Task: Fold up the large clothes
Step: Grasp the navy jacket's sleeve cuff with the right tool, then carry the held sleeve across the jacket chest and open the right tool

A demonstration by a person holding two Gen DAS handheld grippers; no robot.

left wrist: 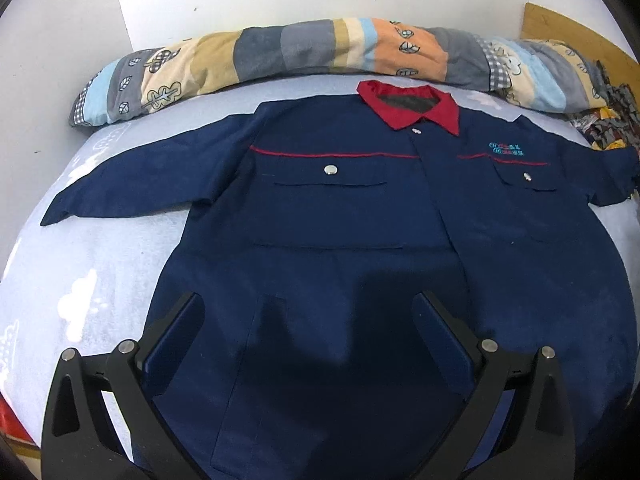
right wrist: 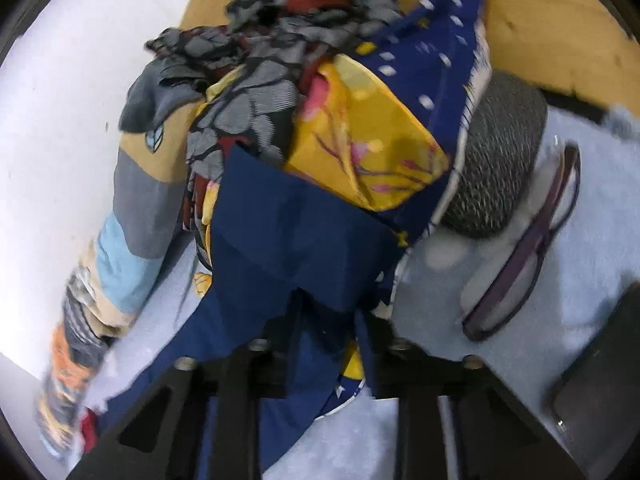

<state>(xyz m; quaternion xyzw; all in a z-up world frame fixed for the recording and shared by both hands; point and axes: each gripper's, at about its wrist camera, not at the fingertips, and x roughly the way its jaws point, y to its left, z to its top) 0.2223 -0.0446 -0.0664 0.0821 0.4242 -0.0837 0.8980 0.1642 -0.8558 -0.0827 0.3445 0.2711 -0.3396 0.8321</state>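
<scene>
Now jacket (left wrist: 320,208) under spread left tongs (left wrist: 308,320); right tongs (right wrist: 326,320) pinching sleeve (right wrist: 280,232).

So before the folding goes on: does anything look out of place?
The shirt lies flat, but its sleeve end rests up on a heap of loose clothes, in the right gripper. Glasses sit on the bed.

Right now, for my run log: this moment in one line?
stage: fold not begun | shirt: flat on bed | left gripper: open above hem | right gripper: shut on sleeve
</scene>
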